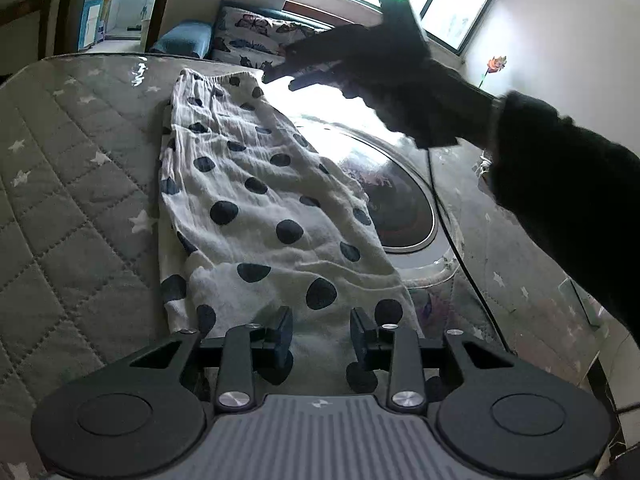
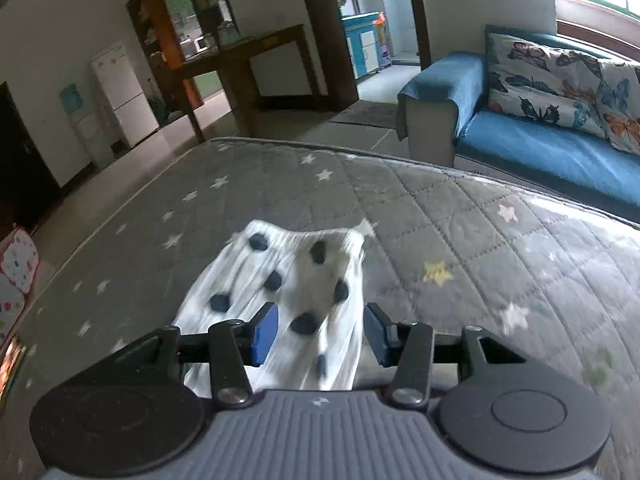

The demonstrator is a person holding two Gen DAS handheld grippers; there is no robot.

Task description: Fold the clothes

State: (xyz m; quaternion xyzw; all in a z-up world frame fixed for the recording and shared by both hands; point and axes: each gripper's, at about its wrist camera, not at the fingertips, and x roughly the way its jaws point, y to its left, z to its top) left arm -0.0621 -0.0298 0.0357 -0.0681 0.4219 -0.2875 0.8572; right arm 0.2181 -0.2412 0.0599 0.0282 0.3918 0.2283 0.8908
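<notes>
A white cloth with dark blue dots (image 1: 260,200) lies stretched lengthwise on a grey quilted cover with stars (image 1: 72,184). My left gripper (image 1: 322,336) hangs over the cloth's near end, jaws apart, with nothing pinched between the pads. In the same view my right gripper (image 1: 280,82), held by a dark-gloved hand (image 1: 400,92), hovers above the cloth's far end. In the right wrist view the dotted cloth (image 2: 288,280) is blurred and runs under and between the blue pads (image 2: 264,332). The right gripper (image 2: 320,334) stands open, its pads clear of the fabric.
Right of the cloth, a glossy dark oval panel (image 1: 400,208) shows under glass. A blue sofa (image 2: 540,148) with butterfly cushions (image 2: 552,84) stands beyond the cover's far edge. A dark wooden table (image 2: 248,64) and a white fridge (image 2: 124,92) stand further back.
</notes>
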